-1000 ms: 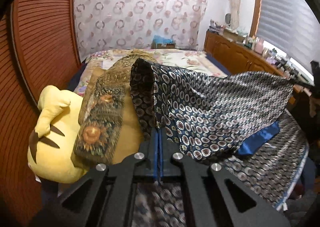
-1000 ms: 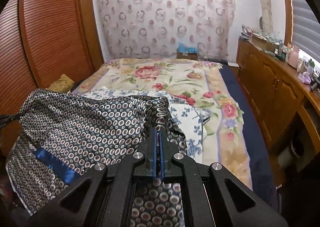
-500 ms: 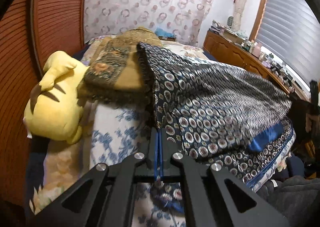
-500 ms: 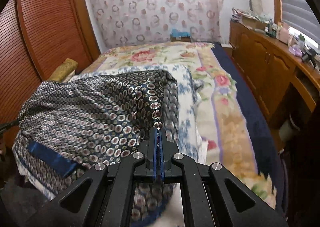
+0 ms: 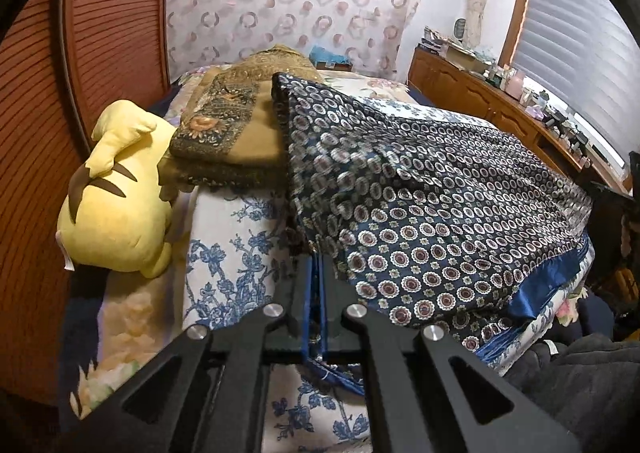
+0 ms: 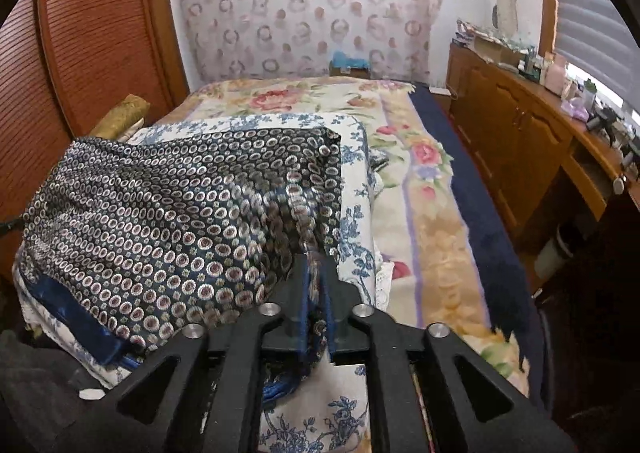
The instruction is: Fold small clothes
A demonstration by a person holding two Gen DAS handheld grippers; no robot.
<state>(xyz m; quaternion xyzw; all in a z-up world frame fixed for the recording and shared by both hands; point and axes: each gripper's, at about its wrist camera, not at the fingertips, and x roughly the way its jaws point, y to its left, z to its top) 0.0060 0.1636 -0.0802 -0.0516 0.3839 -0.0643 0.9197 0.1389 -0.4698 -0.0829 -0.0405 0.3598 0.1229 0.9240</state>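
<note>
The cloth, dark with small rings and a blue satin hem, is stretched between the two grippers over the near end of the bed, its long axis running from one gripper across to the other. The left gripper is pinched on one near corner, jaws pressed together with fabric between them and a tail of hem hanging below; from here the cloth spreads ahead and off to the right, its far corner reaching up beside the brown cushion. The right gripper is likewise closed on the opposite near corner, though motion blur there hides the exact bite; from this side the cloth fans ahead and to the left, its far edge lying flat just ahead on the blue-flowered sheet. The middle of the cloth seems to billow up, apparently still partly in the air, while the blue hem sags low between the two grippers on the person's side. Neither gripper is nearer the cloth; each holds an end, so the coming move, I judge, turns on both going forward together, carrying the near edge over toward the far edge and keeping the span between them taut. A yellow plush sits left of the left gripper, clear of the cloth; the flowered bedspread lies right of the right gripper.
</note>
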